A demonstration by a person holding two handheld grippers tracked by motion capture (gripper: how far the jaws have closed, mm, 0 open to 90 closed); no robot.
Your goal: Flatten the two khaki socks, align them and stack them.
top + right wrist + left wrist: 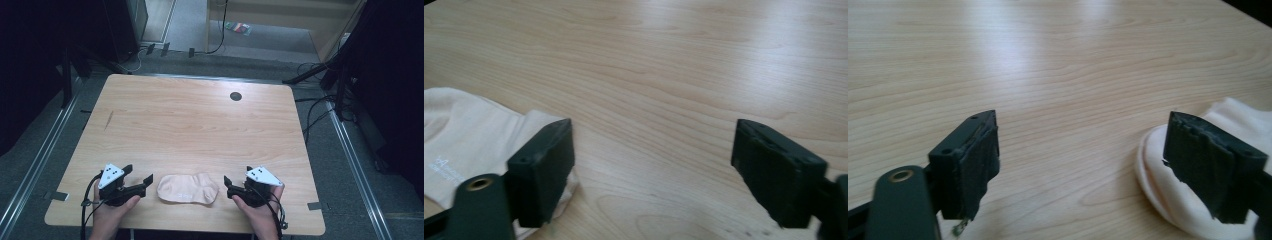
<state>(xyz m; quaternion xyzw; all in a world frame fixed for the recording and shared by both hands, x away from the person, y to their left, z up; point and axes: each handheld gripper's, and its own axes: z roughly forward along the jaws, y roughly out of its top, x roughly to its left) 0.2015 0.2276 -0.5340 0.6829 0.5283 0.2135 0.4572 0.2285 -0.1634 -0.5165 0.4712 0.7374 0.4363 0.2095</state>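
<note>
Fingers of both grippers spread wide, empty; pale sock flat between them on table.

The counter is pale wood-grain laminate, smooth with a soft sheen. The sock is soft, matt, cream knit cloth. Each hand-held gripper, left and right, is matt black plastic with rough pads.

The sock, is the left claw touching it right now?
Apart. In the high view a strip of bare table shows between the left claw and the near end of the sock; its jaws stand open with nothing between them.
</note>
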